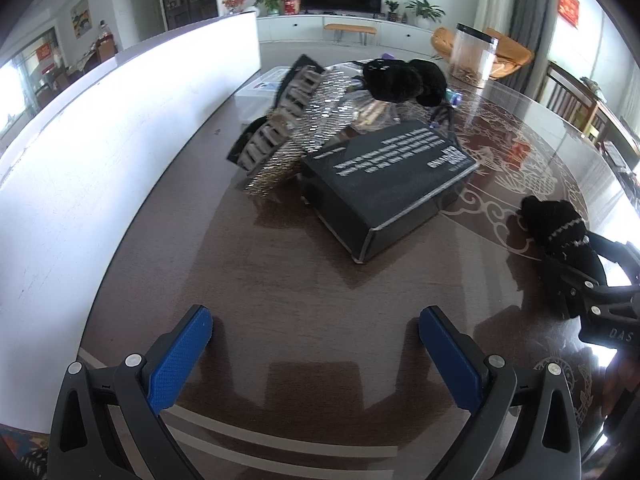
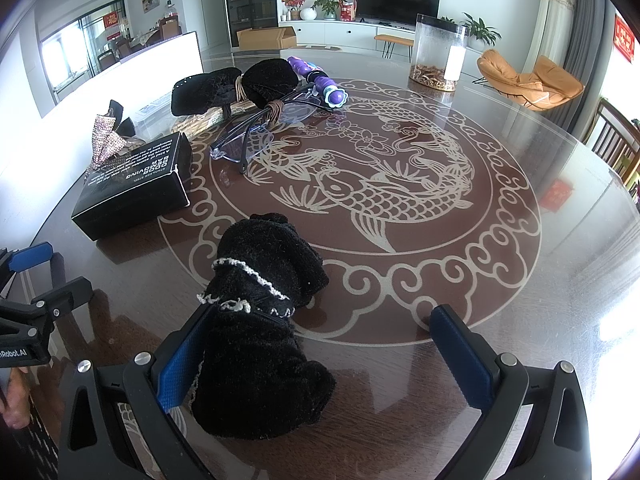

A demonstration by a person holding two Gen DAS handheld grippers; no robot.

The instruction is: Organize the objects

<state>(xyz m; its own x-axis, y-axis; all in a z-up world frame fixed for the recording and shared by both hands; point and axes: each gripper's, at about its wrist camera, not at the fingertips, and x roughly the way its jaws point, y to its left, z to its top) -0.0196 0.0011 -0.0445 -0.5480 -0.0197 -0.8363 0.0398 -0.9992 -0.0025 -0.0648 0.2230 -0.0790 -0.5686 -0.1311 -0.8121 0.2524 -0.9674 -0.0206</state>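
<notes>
A black fuzzy garment with white trim [image 2: 260,320] lies on the glass round table [image 2: 500,240], between the open fingers of my right gripper [image 2: 324,356]; it leans against the left finger [image 2: 180,364]. It also shows in the left wrist view [image 1: 556,224]. My left gripper [image 1: 316,352] is open and empty above bare table. Ahead of it lie a black box [image 1: 384,184] with white text and a sequined piece [image 1: 304,128]. The box also shows in the right wrist view [image 2: 136,188].
Farther back lie two black fuzzy items [image 2: 240,84], clear glasses [image 2: 256,132], a purple toy [image 2: 320,80] and a clear canister [image 2: 438,54]. A white wall panel [image 1: 100,140] runs along the table's left side. Wooden chairs [image 2: 616,140] stand at the right.
</notes>
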